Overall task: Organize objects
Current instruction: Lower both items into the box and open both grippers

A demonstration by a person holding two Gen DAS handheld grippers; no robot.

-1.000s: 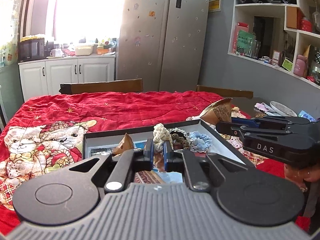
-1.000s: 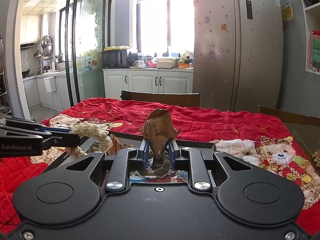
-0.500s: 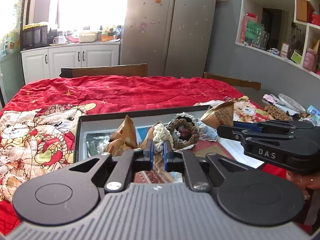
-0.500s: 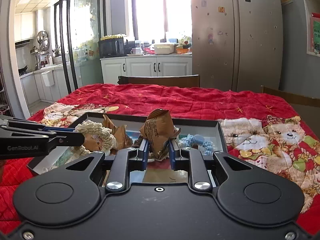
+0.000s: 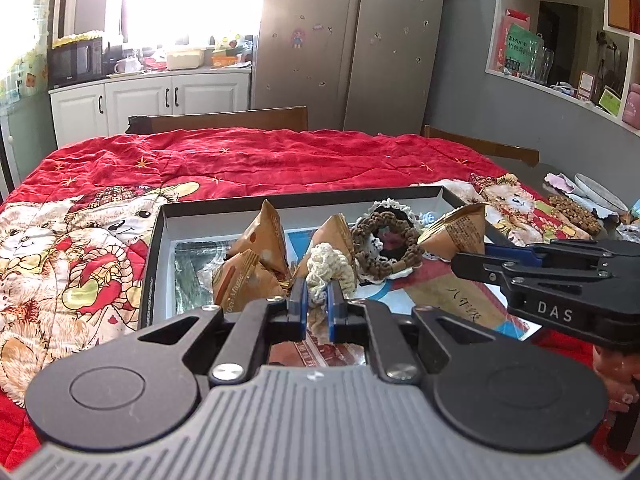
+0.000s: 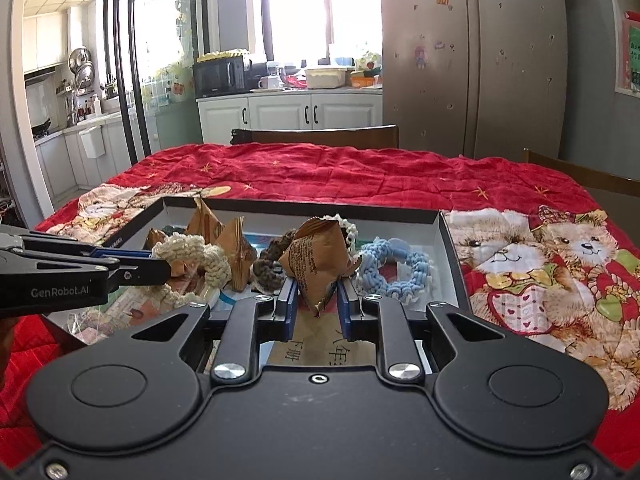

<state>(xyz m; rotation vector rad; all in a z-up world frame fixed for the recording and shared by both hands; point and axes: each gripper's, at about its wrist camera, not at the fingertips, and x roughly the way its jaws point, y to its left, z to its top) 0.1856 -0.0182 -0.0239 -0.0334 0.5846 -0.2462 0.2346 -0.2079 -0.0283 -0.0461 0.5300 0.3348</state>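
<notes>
The left tongs (image 5: 317, 307) are showing a ribbed grey housing at the bottom of the frame, two round black discs, black linkage arms with silver screws and blue pads. The right tongs (image 6: 317, 304) are showing a smooth black housing, matching discs, silver screws and blue pads. White lettering is reading "DAS" at the right of the left view and "GenRobot.AI" at the left of the right view.

Grey fridge (image 5: 348, 40), white cabinets (image 5: 160, 100) (2 doors), sunlit window (image 6: 296, 4)

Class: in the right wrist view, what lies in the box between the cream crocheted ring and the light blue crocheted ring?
Between the cream ring and blue ring lie brown packets, a dark brown ring and the packet held by the right gripper.
</notes>
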